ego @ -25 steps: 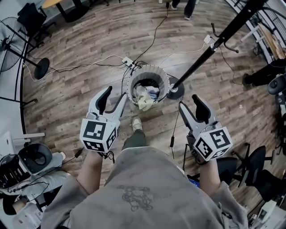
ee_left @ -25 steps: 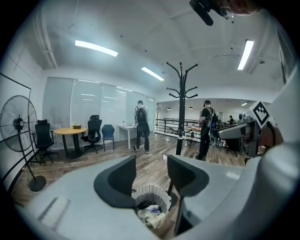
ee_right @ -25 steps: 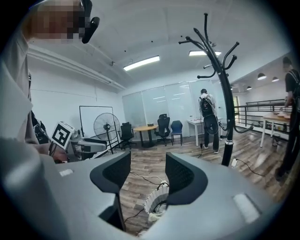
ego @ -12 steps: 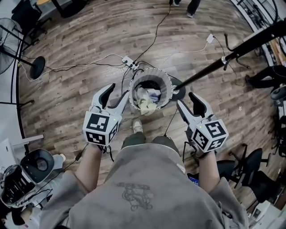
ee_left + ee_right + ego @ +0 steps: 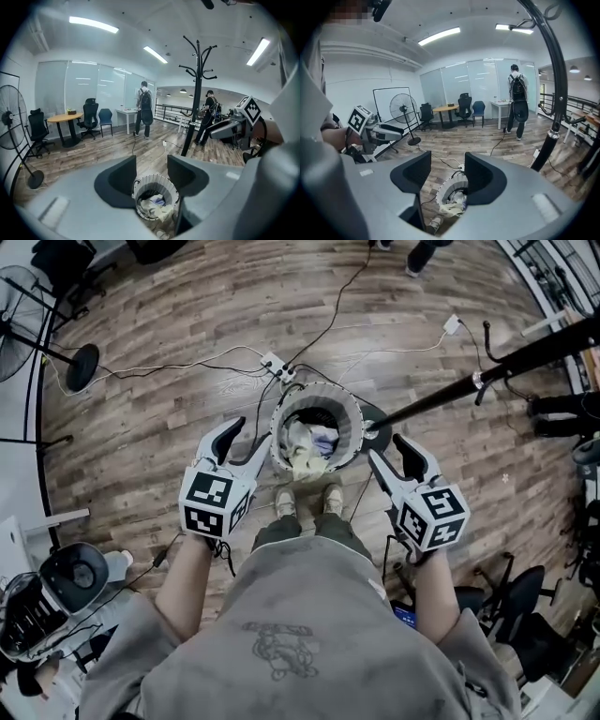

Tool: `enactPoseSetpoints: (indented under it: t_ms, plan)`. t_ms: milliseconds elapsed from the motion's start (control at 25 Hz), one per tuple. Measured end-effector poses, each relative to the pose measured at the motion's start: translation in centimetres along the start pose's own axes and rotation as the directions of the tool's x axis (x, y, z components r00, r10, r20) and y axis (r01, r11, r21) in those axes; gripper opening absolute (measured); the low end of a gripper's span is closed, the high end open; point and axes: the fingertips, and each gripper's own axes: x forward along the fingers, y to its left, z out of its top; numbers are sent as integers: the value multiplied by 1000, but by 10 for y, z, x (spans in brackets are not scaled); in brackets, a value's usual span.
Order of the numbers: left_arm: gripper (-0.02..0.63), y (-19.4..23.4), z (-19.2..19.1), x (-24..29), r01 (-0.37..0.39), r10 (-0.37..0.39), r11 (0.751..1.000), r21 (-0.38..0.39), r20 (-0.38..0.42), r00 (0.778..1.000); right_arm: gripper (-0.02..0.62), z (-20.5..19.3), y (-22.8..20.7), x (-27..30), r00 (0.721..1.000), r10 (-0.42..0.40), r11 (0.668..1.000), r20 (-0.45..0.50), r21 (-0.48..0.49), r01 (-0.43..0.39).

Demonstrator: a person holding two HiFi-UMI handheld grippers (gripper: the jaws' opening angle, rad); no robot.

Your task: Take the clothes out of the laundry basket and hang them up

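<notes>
Lowering both arms toward the laundry basket [image 5: 351, 418], I now have the left hand-held gripper [image 5: 244, 441] and the right hand-held gripper [image 5: 388, 452] nearer its rim than a second ago, one on each side. My feet [image 5: 307, 502] have stepped up just beside it. Both sets of jaws stand apart with nothing between them. The clothes [image 5: 307, 442] lie heaped inside the basket, a pale piece [image 5: 306, 463] draped over the near rim. Nothing is picked yet. That draped piece looks the easiest first grab, and the coat stand [image 5: 487, 379] is near for hanging.
</notes>
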Motion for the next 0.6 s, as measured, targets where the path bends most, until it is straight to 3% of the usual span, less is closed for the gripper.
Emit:
enactPoseSetpoints:
  t_ms: [160, 320, 600]
  plan:
    - [207, -6, -6, 12, -28, 27, 999, -19, -31, 999, 252, -11, -15, 8, 999, 30, 1000, -38, -4, -30]
    - [207, -14, -24, 33, -51, 56, 997, 54, -94, 994, 252, -28, -30, 22, 995, 55, 998, -85, -8, -56]
    - [207, -6, -54, 81, -54, 57, 998, 22, -166, 985, 258, -54, -54, 71, 980, 80, 995, -180, -46, -89]
